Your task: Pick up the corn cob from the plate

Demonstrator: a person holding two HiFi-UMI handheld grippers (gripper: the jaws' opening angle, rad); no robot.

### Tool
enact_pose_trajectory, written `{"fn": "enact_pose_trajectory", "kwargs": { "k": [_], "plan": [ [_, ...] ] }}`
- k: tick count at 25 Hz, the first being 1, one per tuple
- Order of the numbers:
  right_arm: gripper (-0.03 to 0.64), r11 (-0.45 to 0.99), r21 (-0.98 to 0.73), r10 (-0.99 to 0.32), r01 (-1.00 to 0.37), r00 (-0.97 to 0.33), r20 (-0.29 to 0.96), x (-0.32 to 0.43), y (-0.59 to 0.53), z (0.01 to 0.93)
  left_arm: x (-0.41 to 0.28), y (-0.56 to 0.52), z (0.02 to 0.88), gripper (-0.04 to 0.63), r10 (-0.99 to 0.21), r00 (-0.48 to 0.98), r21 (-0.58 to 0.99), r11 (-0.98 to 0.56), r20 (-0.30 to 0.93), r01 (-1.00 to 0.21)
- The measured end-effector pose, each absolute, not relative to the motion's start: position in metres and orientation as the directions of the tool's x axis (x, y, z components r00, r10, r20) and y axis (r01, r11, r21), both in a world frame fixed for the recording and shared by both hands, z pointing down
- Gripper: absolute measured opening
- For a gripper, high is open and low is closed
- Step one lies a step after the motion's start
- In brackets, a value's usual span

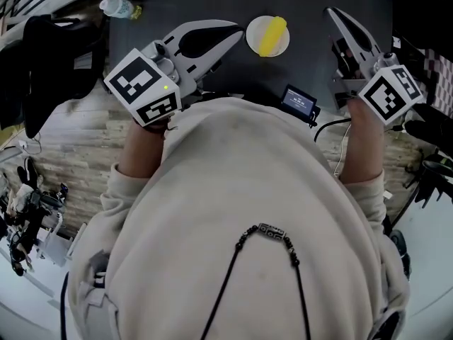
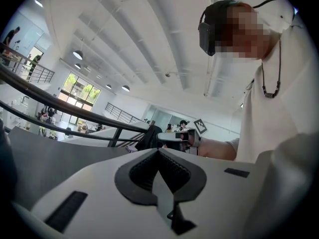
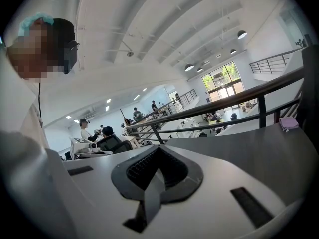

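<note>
Left gripper view shows the fingers (image 2: 137,173) of my left gripper (image 2: 158,151) pressed together, with nothing held between them. The right gripper view shows the same for my right gripper (image 3: 158,148) — fingers closed, empty. In the head view both grippers point away from my body over the dark table (image 1: 304,57). The corn cob (image 1: 272,35) lies on its small plate (image 1: 253,38) between the two tips — just beside the left one, more apart from the right one. A small black device (image 1: 300,100) sits nearer to me.
</note>
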State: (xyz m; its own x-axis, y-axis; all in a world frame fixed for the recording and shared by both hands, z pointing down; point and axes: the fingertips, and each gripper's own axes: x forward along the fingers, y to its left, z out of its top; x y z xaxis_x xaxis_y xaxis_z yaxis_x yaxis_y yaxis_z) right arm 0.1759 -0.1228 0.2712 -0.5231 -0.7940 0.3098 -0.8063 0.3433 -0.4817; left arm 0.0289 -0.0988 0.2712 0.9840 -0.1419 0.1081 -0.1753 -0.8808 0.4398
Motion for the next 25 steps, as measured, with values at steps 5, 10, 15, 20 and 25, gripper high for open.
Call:
{"fn": "enact_pose_trajectory", "kwargs": {
  "k": [5,10,15,20,25],
  "plan": [
    [0.014,0.325,-0.491,-0.775,-0.808,-0.525,0.351,0.17,-0.125,0.291,0.027,-0.098,0.279,0.005,-0.145,0.984,0.454,-0.873,0.105,-0.176],
    [0.014,0.293,-0.497,-0.761,-0.817,-0.514,0.396,0.181,-0.12,0.305,0.041,-0.091,0.279,0.005,-0.143,0.983,0.446,-0.877,0.114,-0.179],
    [0.015,0.305,-0.488,-0.717,-0.817,-0.535,0.447,0.181,-0.115,0.325,0.041,-0.089,0.276,0.005,-0.159,0.98,0.45,-0.871,0.117,-0.195],
    [0.017,0.29,-0.496,-0.691,-0.818,-0.538,0.483,0.174,-0.12,0.35,0.029,-0.094,0.284,0.005,-0.175,0.976,0.456,-0.863,0.13,-0.216],
    [0.026,0.286,-0.502,-0.662,-0.816,-0.547,0.512,0.17,-0.123,0.368,0.024,-0.095,0.288,0.005,-0.185,0.973,0.465,-0.855,0.139,-0.229]
  ]
}}
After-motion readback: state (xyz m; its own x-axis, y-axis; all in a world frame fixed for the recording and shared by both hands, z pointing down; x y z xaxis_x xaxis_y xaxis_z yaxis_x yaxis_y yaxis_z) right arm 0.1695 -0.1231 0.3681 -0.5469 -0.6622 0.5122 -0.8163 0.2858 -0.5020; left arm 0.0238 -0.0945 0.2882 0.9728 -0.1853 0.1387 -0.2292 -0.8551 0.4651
